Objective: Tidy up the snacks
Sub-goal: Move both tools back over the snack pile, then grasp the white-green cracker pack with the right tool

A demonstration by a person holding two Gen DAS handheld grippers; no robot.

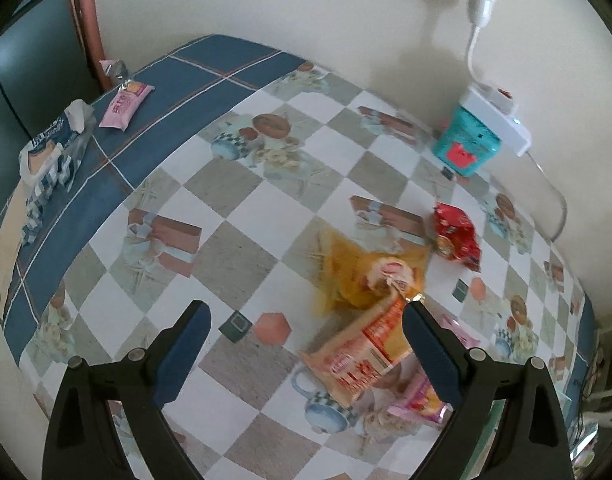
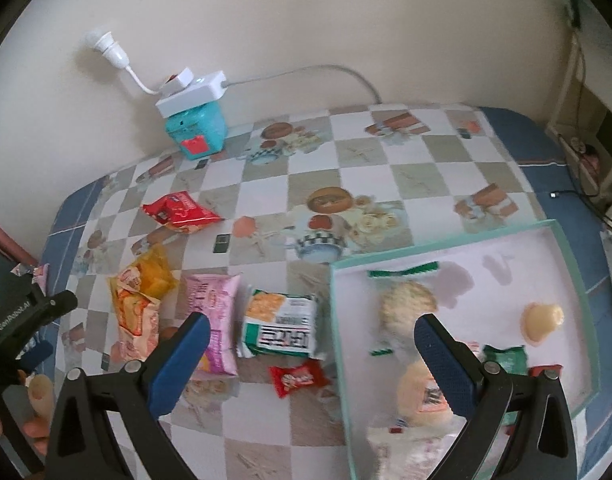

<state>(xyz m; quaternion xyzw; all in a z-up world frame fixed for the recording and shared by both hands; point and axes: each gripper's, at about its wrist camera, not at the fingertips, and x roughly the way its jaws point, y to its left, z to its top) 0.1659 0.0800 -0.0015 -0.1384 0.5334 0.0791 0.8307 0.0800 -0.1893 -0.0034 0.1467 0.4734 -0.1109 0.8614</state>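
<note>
Snack packs lie on a checkered table. In the right wrist view an orange pack (image 2: 139,304), a pink pack (image 2: 215,320), a green-and-white cracker pack (image 2: 281,326), a small red candy (image 2: 299,378) and a red pack (image 2: 179,212) lie left of a teal-rimmed tray (image 2: 578,280) that holds several snacks. My right gripper (image 2: 312,346) is open above the cracker pack and the tray's left rim. My left gripper (image 1: 306,338) is open, and the orange pack (image 1: 366,320) lies between its fingers. The red pack (image 1: 456,236) lies beyond.
A teal box (image 2: 197,132) under a white power strip (image 2: 191,92) stands by the back wall. In the left wrist view a tissue pack (image 1: 53,152) and a pink pack (image 1: 125,106) lie at the table's far left. A cable (image 2: 574,196) lies at the right.
</note>
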